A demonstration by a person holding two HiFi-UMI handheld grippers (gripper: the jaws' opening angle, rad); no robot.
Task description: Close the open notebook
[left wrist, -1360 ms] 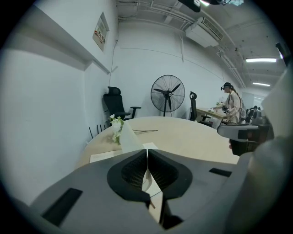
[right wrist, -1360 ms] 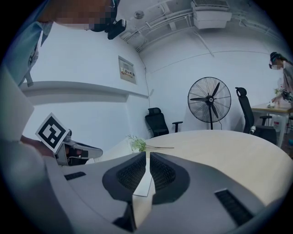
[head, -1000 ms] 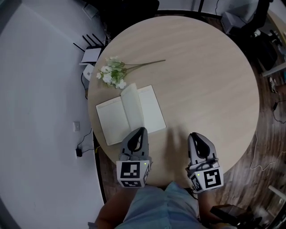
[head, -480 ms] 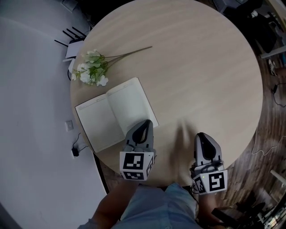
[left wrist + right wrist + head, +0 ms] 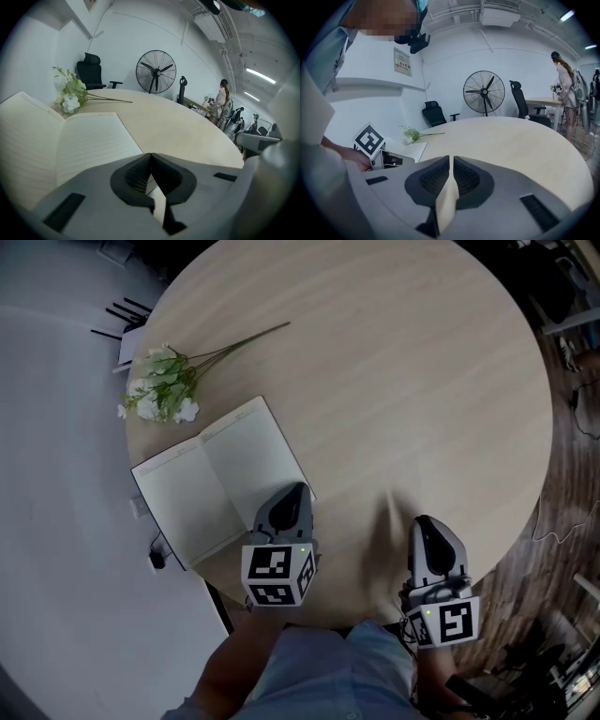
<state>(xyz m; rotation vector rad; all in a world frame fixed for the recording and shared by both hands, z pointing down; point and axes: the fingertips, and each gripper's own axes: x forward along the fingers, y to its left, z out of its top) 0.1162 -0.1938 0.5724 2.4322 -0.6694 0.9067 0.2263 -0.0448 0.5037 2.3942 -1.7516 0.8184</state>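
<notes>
Round pale-wood bench fills the head view, with grey floor to its left. The open notebook lies flat by the bench's left rim, and a spray of white flowers rests just beyond its far edge. My left gripper hangs over the near corner of the right-hand page, jaws pressed together with nothing between them. I cannot tell whether the tip touches paper. My right gripper is well apart from it over bare wood, jaws likewise closed and empty.

With the jaws together I can only nudge. I judge that a sideways push could slide the notebook over the rim to the floor. A push away from me could drive it into the flowers. Catching one sheet instead of the whole half could crease it.

Only the head view shows how near the rim the notebook lies. The left gripper view adds the ruled lines and the left page rising slightly. The right gripper view shows the left gripper's marker cube beside the notebook, a fan and a distant person.
</notes>
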